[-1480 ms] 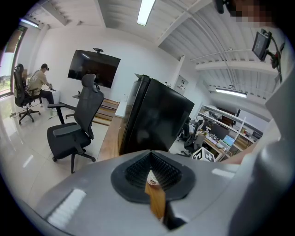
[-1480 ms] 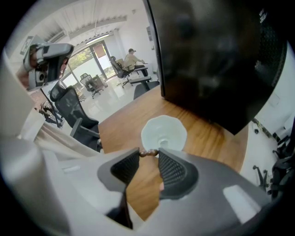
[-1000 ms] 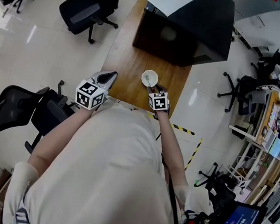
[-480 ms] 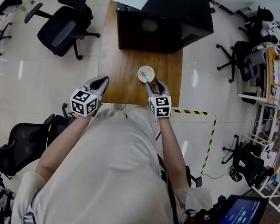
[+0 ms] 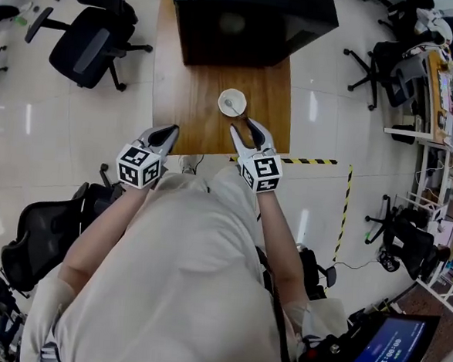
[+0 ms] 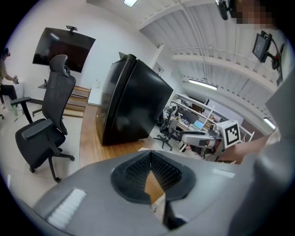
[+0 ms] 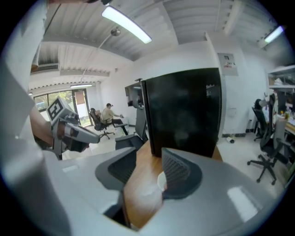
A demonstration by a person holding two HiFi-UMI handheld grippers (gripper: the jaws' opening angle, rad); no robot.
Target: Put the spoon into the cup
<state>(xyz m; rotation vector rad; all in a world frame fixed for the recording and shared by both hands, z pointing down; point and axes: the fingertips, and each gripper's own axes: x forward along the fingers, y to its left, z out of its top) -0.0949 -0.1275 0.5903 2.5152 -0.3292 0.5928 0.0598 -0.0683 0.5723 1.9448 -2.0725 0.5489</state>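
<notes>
A white cup (image 5: 232,102) stands on the wooden table (image 5: 194,97), with the spoon (image 5: 234,106) lying inside it. My right gripper (image 5: 244,126) hovers just short of the cup, over the table's near edge; it is open with nothing between the jaws. In the right gripper view the right gripper (image 7: 150,161) shows bare wood in its gap, and the cup (image 7: 161,180) is a white sliver behind the right finger. My left gripper (image 5: 169,132) is shut and empty at the table's near left corner. In the left gripper view the left gripper (image 6: 150,156) has its pads meeting.
A large black box (image 5: 237,22) fills the far half of the table, just beyond the cup. Office chairs (image 5: 89,43) stand on the glossy floor to the left and right. Yellow-black tape (image 5: 317,161) marks the floor by the table's right corner.
The right gripper has drawn back a little from the cup toward the table's near edge, and the spoon stays in the cup. The head camera has swung, so the table now looks square-on.
</notes>
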